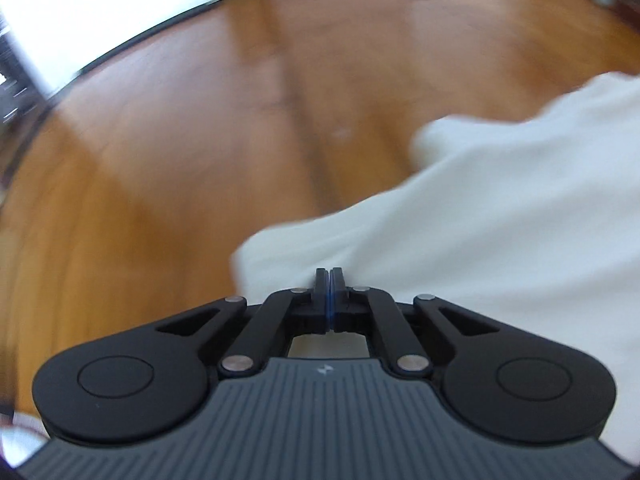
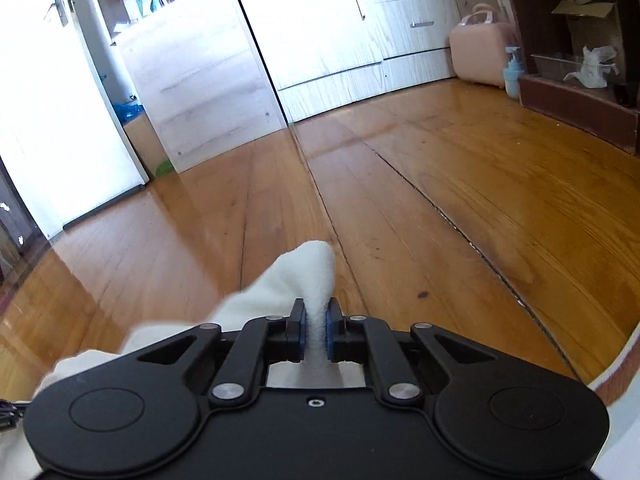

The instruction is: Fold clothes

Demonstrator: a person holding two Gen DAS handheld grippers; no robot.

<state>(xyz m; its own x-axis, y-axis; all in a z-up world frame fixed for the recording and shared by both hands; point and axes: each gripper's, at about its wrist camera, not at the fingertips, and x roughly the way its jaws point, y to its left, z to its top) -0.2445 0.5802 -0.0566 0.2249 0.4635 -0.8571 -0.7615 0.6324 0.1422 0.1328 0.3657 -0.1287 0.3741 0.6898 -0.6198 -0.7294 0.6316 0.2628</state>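
Right tongs (image 2: 316,322) pinch a bunched fold of a soft, light white fleece garment (image 2: 296,280) low above the wooden floor (image 2: 440,200); left tongs (image 1: 329,280) are pressed together at its edge, hold uncertain. Likely limp: grip hems or corners.

1. The left wrist view is heavily motion-blurred: the wooden floor (image 1: 200,140) smears into streaks and the white garment (image 1: 500,220) has soft edges.
2. The right wrist view is sharp, with floorboard grain clear.
3. Strong daylight blows out the white door (image 2: 52,112) and the cabinet fronts (image 2: 320,20).
4. Glare sheens the floorboards.
5. Fisheye bending curves the edges.
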